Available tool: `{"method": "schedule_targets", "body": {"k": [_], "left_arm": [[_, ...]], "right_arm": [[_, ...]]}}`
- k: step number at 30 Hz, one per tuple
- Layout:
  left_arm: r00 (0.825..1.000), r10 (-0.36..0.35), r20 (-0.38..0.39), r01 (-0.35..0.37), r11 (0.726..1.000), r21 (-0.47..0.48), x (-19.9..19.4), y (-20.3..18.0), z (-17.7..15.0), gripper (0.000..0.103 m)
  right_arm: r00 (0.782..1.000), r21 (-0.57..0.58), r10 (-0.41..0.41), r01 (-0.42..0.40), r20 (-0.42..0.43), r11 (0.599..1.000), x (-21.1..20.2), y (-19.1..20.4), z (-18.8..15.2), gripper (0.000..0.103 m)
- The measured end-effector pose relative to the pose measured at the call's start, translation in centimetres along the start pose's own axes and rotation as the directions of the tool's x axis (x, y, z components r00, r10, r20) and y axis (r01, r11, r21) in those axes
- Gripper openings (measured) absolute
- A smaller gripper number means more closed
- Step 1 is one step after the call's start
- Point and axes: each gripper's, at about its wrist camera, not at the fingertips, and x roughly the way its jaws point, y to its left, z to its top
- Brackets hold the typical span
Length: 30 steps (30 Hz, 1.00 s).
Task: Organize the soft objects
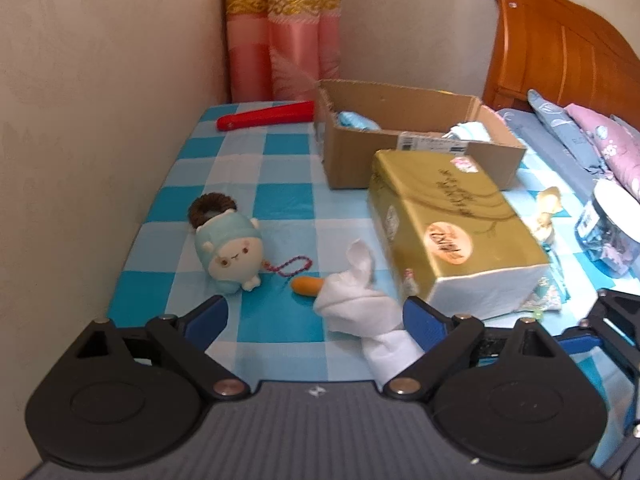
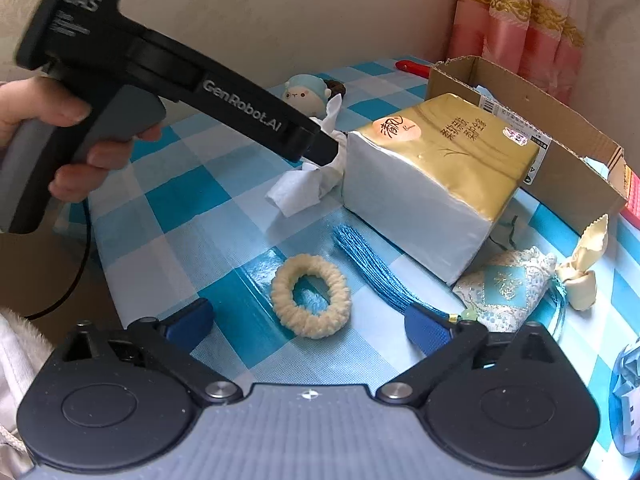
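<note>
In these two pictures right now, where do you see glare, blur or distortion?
Left wrist view: fisheye bends the wall and headboard; the curtain shines, the white tissue is slightly soft. Right wrist view: glare on the gold tissue pack; the cream hair ring is sharp, the corners go dark.

The cloth (image 1: 248,184) was checked blue and white. On it, the pack (image 2: 436,160) was gold with white sides, the scrunchie (image 2: 310,296) beside the pack cream, the tassel (image 2: 368,264) blue, the tissue (image 1: 356,300) white, the box (image 1: 400,136) brown, and the plush (image 1: 232,248) pale teal and cream.
</note>
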Motion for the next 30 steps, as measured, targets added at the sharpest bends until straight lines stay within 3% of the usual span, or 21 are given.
{"method": "schedule_targets", "body": {"k": [4, 11, 20, 30], "left_arm": [[1.0, 0.011, -0.02, -0.012, 0.999, -0.049, 0.2, 1.3, -0.5, 0.094], [0.994, 0.099, -0.043, -0.101, 0.993, -0.056, -1.1, 2.6, -1.7, 0.093], [1.0, -0.01, 0.005, 0.01, 1.0, 0.002, -1.0, 0.6, -1.0, 0.093], [0.996, -0.09, 0.015, 0.09, 0.996, 0.011, 0.4, -0.4, -0.5, 0.061]], "right_arm": [[1.0, -0.002, 0.004, -0.004, 0.005, 1.0, 0.1, -0.1, -0.1, 0.103], [1.0, 0.0, 0.004, -0.004, 0.022, 1.0, -0.1, -0.1, -0.3, 0.103], [0.999, 0.007, -0.003, 0.002, 0.047, 1.0, -0.2, 0.0, -0.6, 0.103], [0.998, 0.009, -0.005, 0.004, 0.057, 1.0, -0.2, 0.0, -0.7, 0.103]]}}
